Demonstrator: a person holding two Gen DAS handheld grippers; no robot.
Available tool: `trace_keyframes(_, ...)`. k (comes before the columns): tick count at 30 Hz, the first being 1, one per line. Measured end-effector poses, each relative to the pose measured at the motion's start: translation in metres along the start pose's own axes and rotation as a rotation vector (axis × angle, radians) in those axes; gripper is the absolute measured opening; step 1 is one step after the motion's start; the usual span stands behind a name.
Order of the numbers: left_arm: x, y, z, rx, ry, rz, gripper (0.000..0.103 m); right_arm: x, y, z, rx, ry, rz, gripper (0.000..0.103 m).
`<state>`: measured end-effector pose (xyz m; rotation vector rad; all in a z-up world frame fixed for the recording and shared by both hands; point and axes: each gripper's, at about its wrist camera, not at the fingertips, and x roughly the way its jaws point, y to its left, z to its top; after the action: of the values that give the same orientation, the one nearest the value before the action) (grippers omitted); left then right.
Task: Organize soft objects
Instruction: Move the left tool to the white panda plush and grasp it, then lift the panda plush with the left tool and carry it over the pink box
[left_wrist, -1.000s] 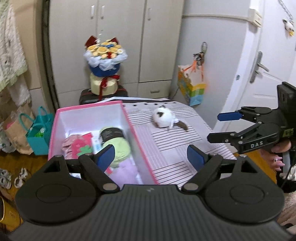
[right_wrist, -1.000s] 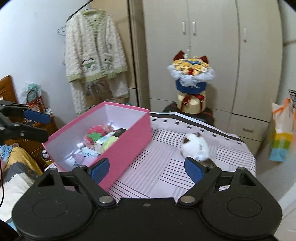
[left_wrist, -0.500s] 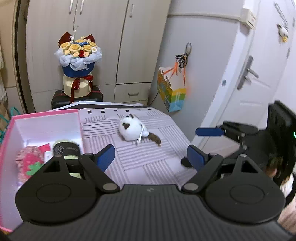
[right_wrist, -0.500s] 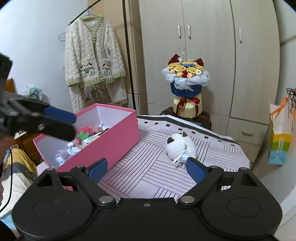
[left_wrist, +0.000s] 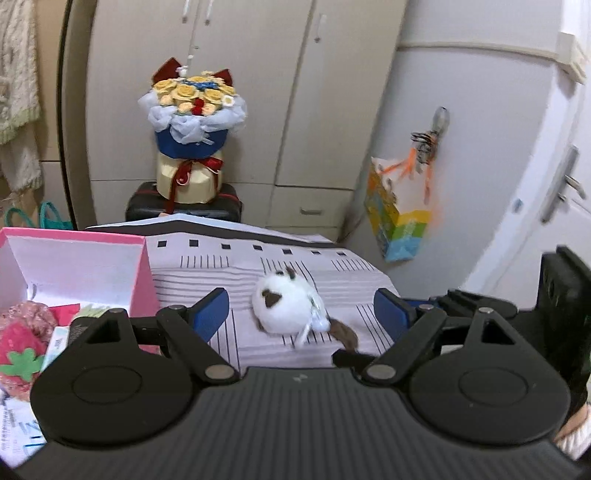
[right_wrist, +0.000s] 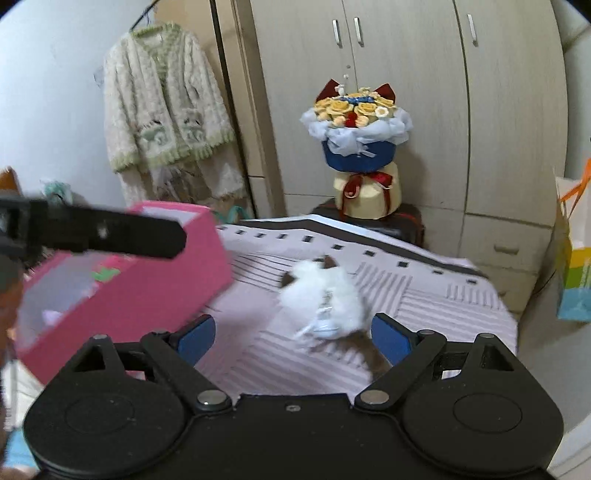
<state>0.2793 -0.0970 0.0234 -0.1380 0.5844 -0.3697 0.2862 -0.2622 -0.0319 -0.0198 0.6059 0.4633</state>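
Observation:
A white plush cat (left_wrist: 288, 310) with brown patches and a brown tail lies on the striped table cloth (left_wrist: 332, 266). My left gripper (left_wrist: 301, 314) is open, and the plush shows between its blue pads a little ahead of them, untouched. My right gripper (right_wrist: 293, 334) is also open, with the same plush (right_wrist: 325, 299) just beyond its pads. To the left stands a pink box (left_wrist: 144, 280) with a strawberry plush (left_wrist: 22, 343) and other soft items inside. One blurred finger (right_wrist: 110, 232) of the left gripper crosses in front of the box (right_wrist: 147, 288).
A flower bouquet (left_wrist: 192, 122) stands on a black case (left_wrist: 184, 206) behind the table, before the wardrobe. A colourful gift bag (left_wrist: 399, 229) hangs on the right wall beside a door. A knitted cardigan (right_wrist: 162, 110) hangs at the left. The table's right edge drops off near the plush.
The left gripper swung right from over the pink box until the plush sat between its fingers. The right gripper sank and closed in on the plush. Both stayed open.

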Motion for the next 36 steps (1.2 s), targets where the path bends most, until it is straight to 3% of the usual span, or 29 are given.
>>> trace_keyframes(3,0.020,-0.002,-0.006,-0.057,-0.045,0.085,0.086,0.026,-0.011,-0.003,0.002,0.044,0.019,0.094)
trace_keyframes(6,0.038,0.000,-0.005,-0.097,-0.039,0.072,0.086,0.047,-0.020,-0.008,0.028,0.044,0.039,0.094)
trace_keyframes(10,0.064,0.002,-0.006,-0.145,-0.030,0.121,0.086,0.065,-0.027,-0.012,0.022,0.028,0.030,0.094)
trace_keyframes(18,0.119,0.013,-0.019,-0.253,0.111,0.106,0.082,0.095,-0.035,-0.010,0.001,0.036,0.077,0.094)
trace_keyframes(21,0.128,0.019,-0.025,-0.302,0.111,0.067,0.081,0.101,-0.033,-0.013,-0.021,0.043,0.086,0.093)
trace_keyframes(22,0.130,0.020,-0.028,-0.312,0.103,0.070,0.080,0.101,-0.032,-0.014,-0.026,0.043,0.081,0.090)
trace_keyframes(23,0.130,0.021,-0.030,-0.317,0.094,0.073,0.078,0.100,-0.031,-0.014,-0.023,0.033,0.060,0.077)
trace_keyframes(24,0.130,0.022,-0.032,-0.319,0.089,0.072,0.076,0.098,-0.030,-0.015,-0.007,0.016,0.048,0.071)
trace_keyframes(25,0.131,0.024,-0.034,-0.318,0.086,0.056,0.070,0.095,-0.030,-0.016,0.016,0.009,0.043,0.070)
trace_keyframes(26,0.132,0.025,-0.035,-0.322,0.090,0.037,0.061,0.094,-0.028,-0.016,0.023,0.012,0.045,0.061)
trace_keyframes(27,0.134,0.027,-0.035,-0.328,0.103,0.020,0.059,0.092,-0.026,-0.017,0.020,0.013,0.042,0.059)
trace_keyframes(36,0.117,0.023,-0.040,-0.269,0.088,-0.010,0.058,0.069,-0.001,-0.026,-0.014,-0.019,-0.035,0.053)
